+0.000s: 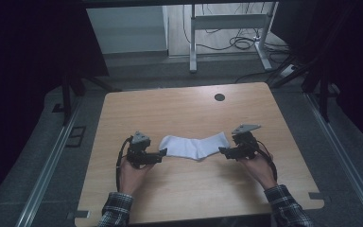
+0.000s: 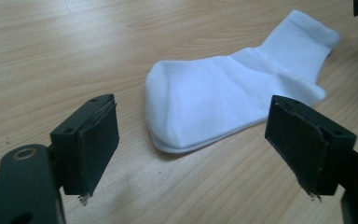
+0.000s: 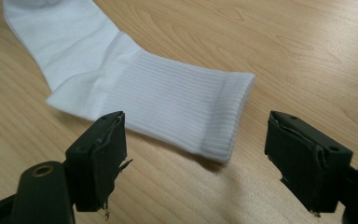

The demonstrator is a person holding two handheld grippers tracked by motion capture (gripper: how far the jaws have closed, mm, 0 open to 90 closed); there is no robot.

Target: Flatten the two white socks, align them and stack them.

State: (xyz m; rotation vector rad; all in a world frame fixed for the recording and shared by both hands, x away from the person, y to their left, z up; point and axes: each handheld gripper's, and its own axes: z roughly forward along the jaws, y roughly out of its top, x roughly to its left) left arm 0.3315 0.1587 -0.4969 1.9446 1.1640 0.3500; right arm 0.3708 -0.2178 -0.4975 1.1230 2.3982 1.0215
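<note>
Plaid-sleeved forearms enter the high view from its bottom edge, each hand holding a gripper over the wooden table [image 1: 179, 184]: the left gripper [image 1: 162, 153] sits at the toe end and the right gripper [image 1: 223, 151] at the cuff end of a white sock [image 1: 194, 144] lying flat near the table's middle. Seen from the left gripper view, the left gripper [image 2: 192, 144] has its black jaws spread wide with the sock's [image 2: 223, 98] rounded toe just ahead, between them and untouched. Over in the right gripper view, the right gripper [image 3: 196, 158] is likewise wide apart and holds nothing, with the ribbed cuff of the sock [image 3: 168, 105] lying just beyond its jaws.
</note>
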